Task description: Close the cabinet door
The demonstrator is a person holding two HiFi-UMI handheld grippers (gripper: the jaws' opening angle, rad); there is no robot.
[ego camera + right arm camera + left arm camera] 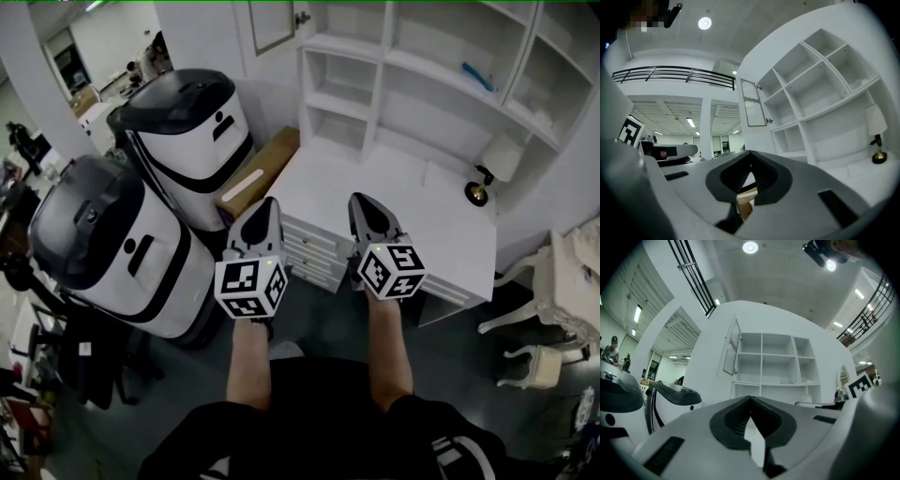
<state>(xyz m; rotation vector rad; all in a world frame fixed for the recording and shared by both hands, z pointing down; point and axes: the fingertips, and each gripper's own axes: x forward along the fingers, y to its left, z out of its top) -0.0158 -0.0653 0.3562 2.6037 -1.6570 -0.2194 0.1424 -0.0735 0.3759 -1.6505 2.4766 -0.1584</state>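
Head view: the left gripper (267, 202) and the right gripper (362, 199) are held side by side above the front edge of a white desk (403, 202), both pointing toward the white shelf unit (427, 70). Each has its jaws pressed together with nothing between them (the tips meet in both gripper views). The cabinet door (272, 24), a framed panel, stands swung out at the shelf unit's upper left, well apart from both grippers. A small lamp (494, 167) sits on the desk at the right, and a cardboard box (259, 172) lies just beside the desk's left edge.
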